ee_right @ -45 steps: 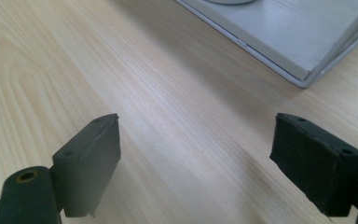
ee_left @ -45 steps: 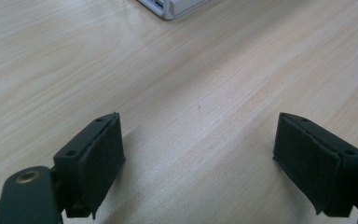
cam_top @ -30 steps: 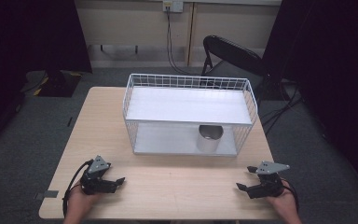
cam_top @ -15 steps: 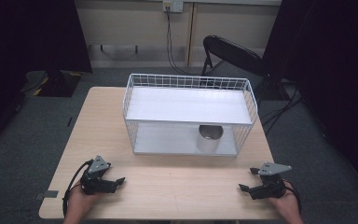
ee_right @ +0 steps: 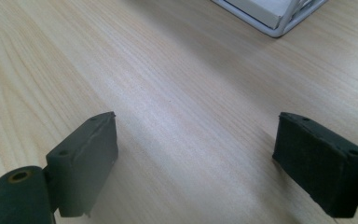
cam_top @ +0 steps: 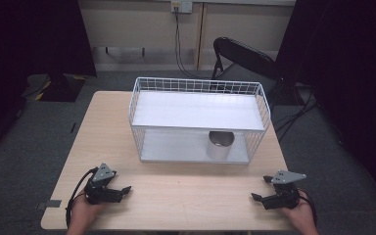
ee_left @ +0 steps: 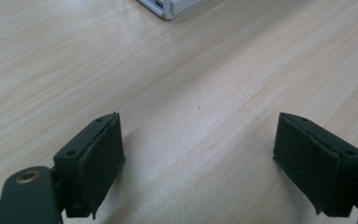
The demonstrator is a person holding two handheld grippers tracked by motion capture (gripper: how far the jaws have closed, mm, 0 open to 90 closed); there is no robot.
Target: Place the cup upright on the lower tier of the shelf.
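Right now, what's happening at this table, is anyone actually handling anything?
Not yet. A person rests a gripper in each hand on the near edge of the wooden table: the left gripper and the right gripper, both open and empty. Beyond them stands a white wire rack with a metal cup on its lower shelf, untouched.

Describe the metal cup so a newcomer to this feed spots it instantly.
On the wooden table stands a white wire rack with two shelves. The metal cup stands upright on the lower shelf, toward its right end: a shiny open-topped cylinder, the one object in the rack.
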